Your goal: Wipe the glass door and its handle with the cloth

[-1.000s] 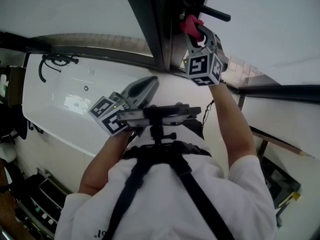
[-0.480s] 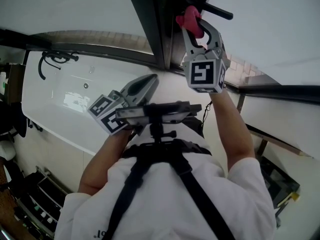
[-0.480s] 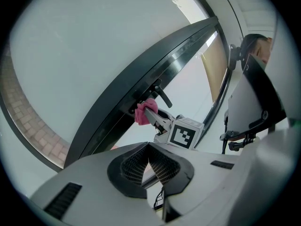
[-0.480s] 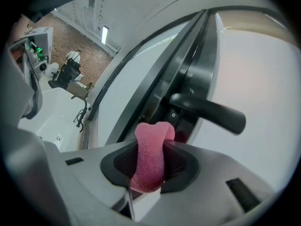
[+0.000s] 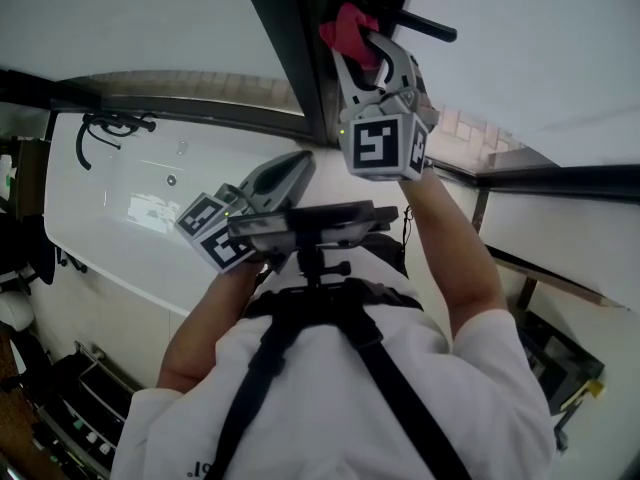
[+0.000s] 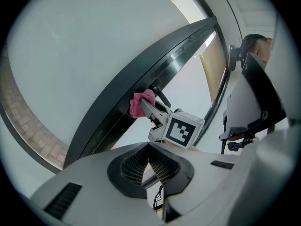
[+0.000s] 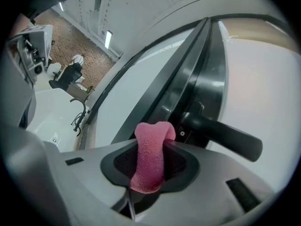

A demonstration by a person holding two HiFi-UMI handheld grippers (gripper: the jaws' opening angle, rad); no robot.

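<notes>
A pink cloth (image 5: 343,26) is pinched in my right gripper (image 5: 358,40), raised against the dark door frame (image 5: 288,48) just left of the black lever handle (image 5: 428,27). In the right gripper view the cloth (image 7: 150,157) sticks out between the jaws of that gripper (image 7: 150,166); the handle (image 7: 221,136) juts out to its right, and the frame (image 7: 174,79) runs up behind. My left gripper (image 5: 298,164) is shut on nothing and hangs low near my chest. From the left gripper view, whose own jaws (image 6: 149,161) are pressed together, the cloth (image 6: 142,102) rests on the frame (image 6: 141,74).
Pale glass panels (image 5: 140,18) lie on both sides of the frame. A white ledge (image 5: 130,208) with a black hook (image 5: 108,124) is at the left. A camera mount (image 5: 310,226) sits on my chest. Dark racks (image 5: 60,408) stand at the lower left.
My right gripper has carried the cloth leftward, from beside the handle onto the dark frame. The left gripper has stayed where it was.
</notes>
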